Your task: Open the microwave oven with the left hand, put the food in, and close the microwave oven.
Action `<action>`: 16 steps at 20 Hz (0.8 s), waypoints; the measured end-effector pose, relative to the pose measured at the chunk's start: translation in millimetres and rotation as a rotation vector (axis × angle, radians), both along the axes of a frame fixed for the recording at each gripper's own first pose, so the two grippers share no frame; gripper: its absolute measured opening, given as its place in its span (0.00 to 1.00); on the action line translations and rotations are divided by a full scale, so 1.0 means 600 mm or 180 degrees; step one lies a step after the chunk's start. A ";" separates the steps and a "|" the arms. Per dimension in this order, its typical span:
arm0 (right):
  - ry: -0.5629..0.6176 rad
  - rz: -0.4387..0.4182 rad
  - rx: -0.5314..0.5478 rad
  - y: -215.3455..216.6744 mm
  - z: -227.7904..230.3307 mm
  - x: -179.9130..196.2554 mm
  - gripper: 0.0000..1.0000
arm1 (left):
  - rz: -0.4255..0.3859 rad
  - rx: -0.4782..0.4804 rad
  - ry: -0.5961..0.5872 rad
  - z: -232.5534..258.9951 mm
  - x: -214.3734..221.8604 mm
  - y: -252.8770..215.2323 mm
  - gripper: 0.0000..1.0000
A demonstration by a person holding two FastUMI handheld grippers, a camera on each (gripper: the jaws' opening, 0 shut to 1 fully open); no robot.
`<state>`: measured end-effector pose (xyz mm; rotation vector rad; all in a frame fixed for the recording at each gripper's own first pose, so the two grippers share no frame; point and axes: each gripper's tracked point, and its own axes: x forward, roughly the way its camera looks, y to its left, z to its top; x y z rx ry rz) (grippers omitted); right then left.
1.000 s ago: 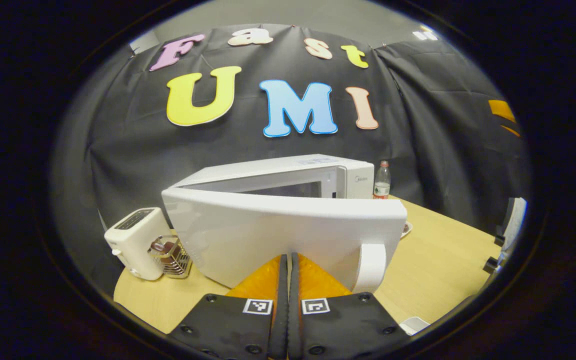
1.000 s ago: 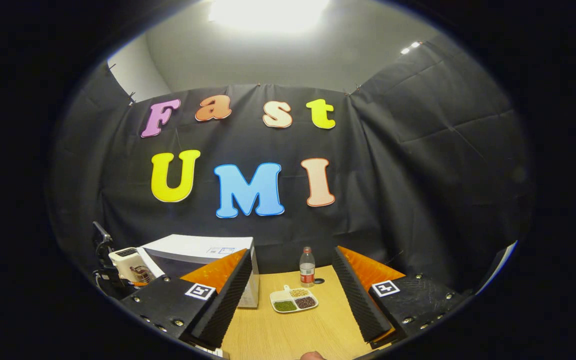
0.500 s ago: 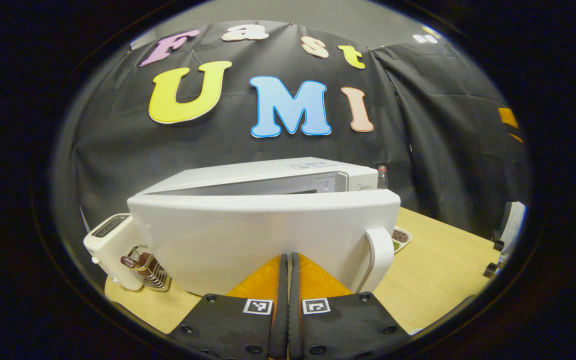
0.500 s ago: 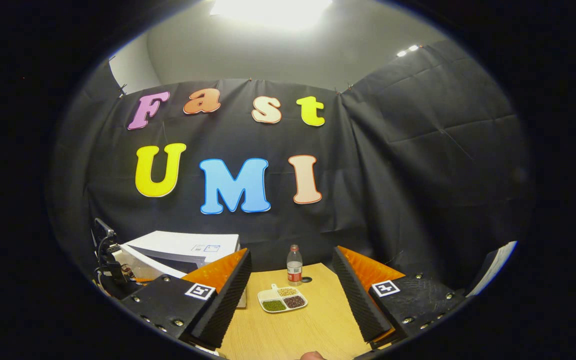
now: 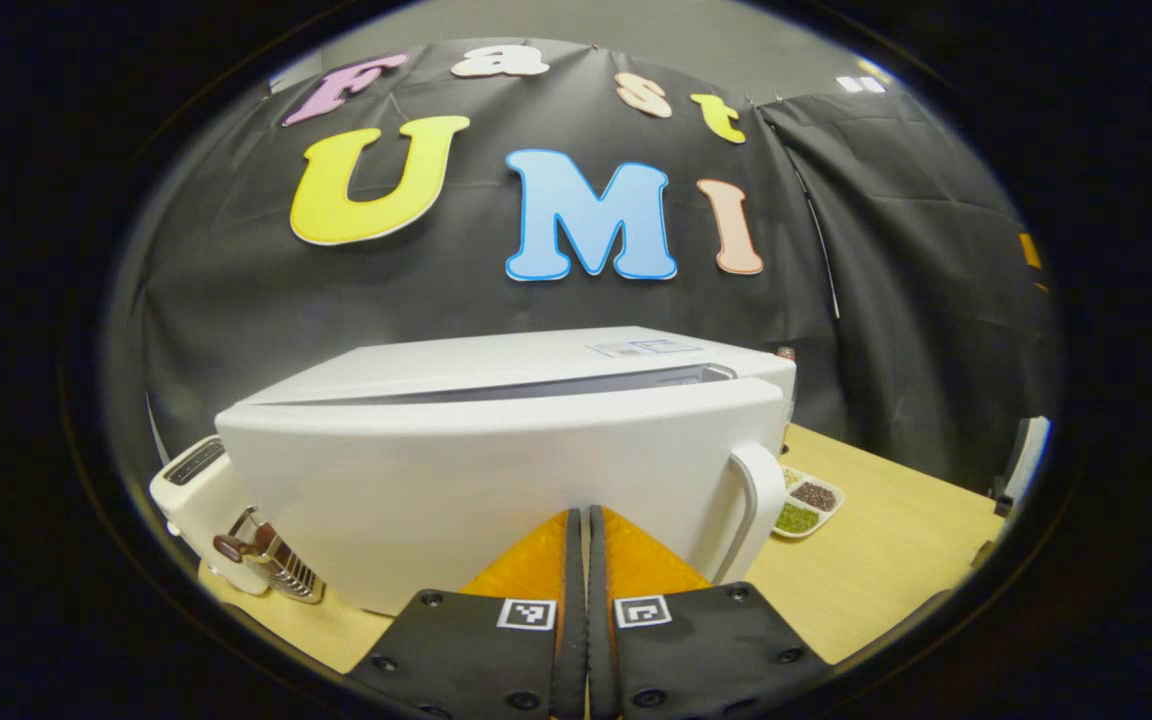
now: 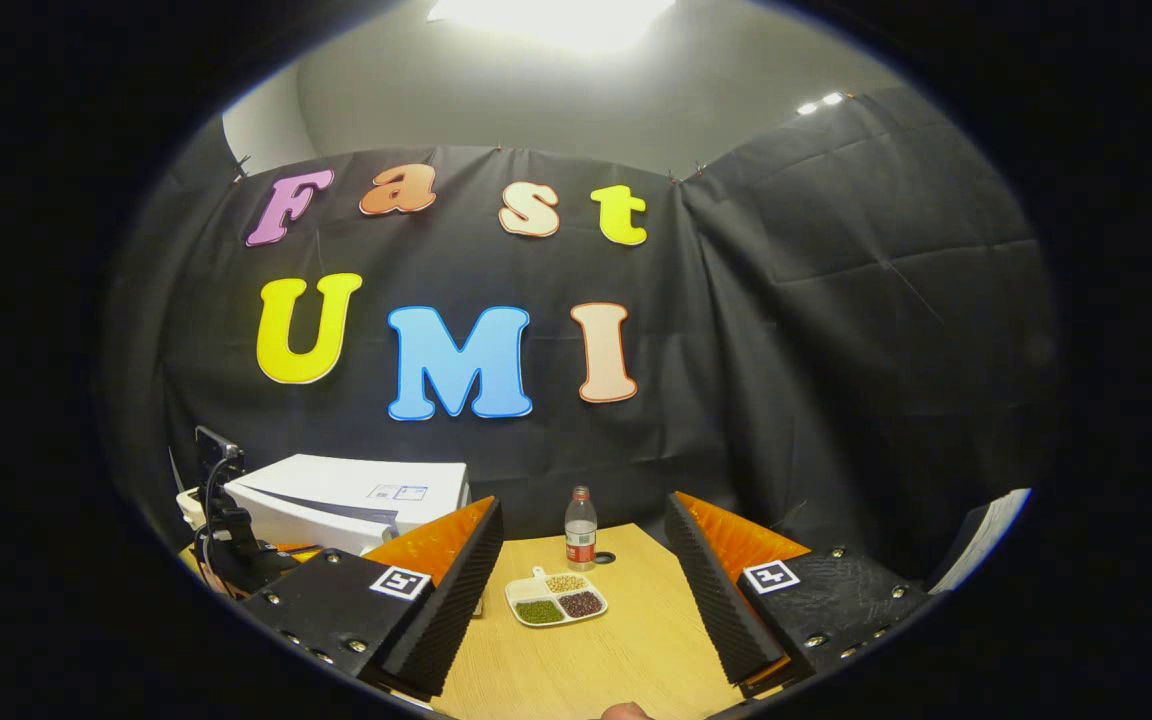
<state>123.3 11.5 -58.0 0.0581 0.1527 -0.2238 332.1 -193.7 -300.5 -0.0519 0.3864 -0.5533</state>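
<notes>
Two grippers in play here, so going left to right: in your left gripper view there's a white toaster (image 5: 198, 490) at the table's (image 5: 876, 580) left edge with a little wire rack (image 5: 271, 562) just beside it, then the microwave (image 5: 496, 440) taking up the middle. Its door (image 5: 476, 480) is nearly shut, just a thin gap along the top, handle (image 5: 754, 505) on the right end. Your left gripper (image 5: 578, 535) has its fingers pressed together with nothing between them, tips right up against the door front. Right of the handle, the food tray (image 5: 808, 503) sits on the table outside the microwave. In your right gripper view, your right gripper (image 6: 584, 560) is spread wide, holding nothing, above the table's near edge; the tray shows between its fingers, with a bottle (image 6: 581, 527) behind it toward the far edge.
</notes>
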 end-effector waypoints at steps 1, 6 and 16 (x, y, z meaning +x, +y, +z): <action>0.0029 0.0009 -0.0002 0.002 -0.005 0.001 0.98 | 0.0020 0.0003 -0.0017 0.000 0.007 -0.002 0.14; 0.0112 0.0021 -0.0044 0.011 -0.017 0.009 0.98 | 0.0090 -0.0090 0.0005 -0.003 0.026 -0.012 0.07; 0.0141 0.0157 -0.0018 0.041 -0.025 0.017 0.98 | 0.0220 -0.0024 -0.0042 -0.002 0.048 -0.031 0.07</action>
